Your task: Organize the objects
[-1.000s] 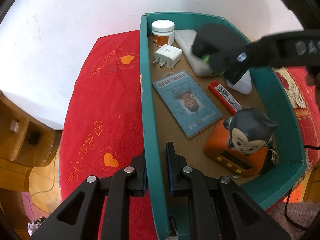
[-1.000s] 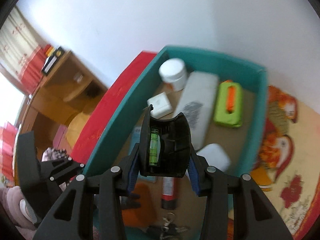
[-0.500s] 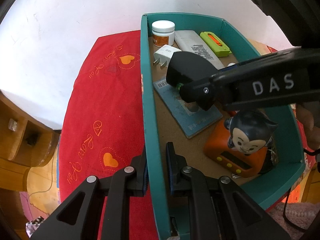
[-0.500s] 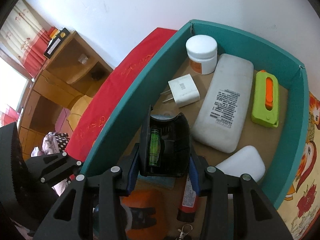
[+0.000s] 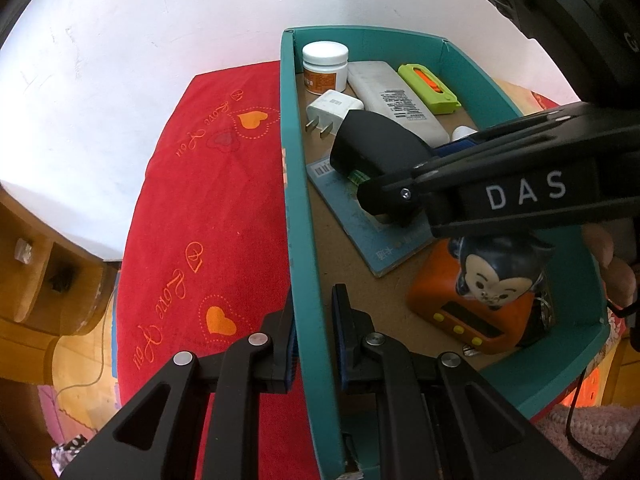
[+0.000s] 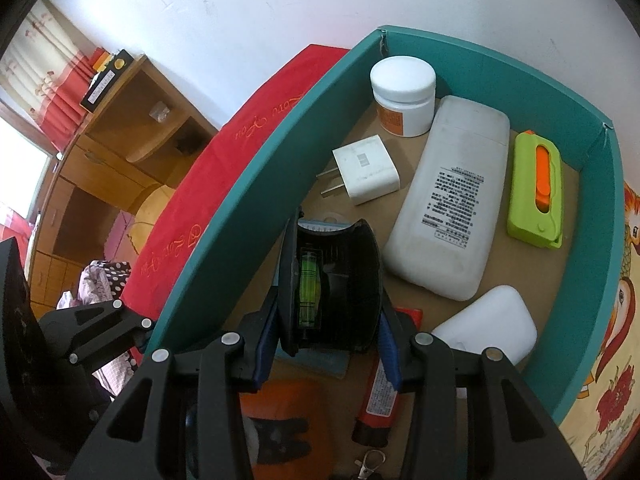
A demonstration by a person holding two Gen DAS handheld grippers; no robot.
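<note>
A teal box [image 5: 298, 208] [image 6: 240, 208] stands on a red cloth. My left gripper [image 5: 314, 312] is shut on the box's left wall near its front corner. My right gripper [image 6: 328, 316] is shut on a black device [image 6: 332, 284] [image 5: 376, 148] with a green bubble vial, held low inside the box above a blue card [image 5: 372, 224]. In the box lie a white jar [image 6: 402, 96], a white plug adapter [image 6: 366, 168], a long white remote [image 6: 448, 204], a green and orange cutter [image 6: 536, 190], a white case [image 6: 486, 330], a red tube [image 6: 380, 396] and an orange clock with a monkey figure [image 5: 492, 280].
The red cloth [image 5: 208, 216] with orange hearts covers the surface left of the box. A wooden shelf unit [image 6: 104, 152] stands at the far left below a white wall. A flowered cloth [image 6: 616, 360] lies right of the box. A person's fingers [image 5: 608, 256] show at the right edge.
My right gripper has come down and leftward into the box with the black device, from over the remote to over the blue card. My left gripper has kept its hold on the wall.
</note>
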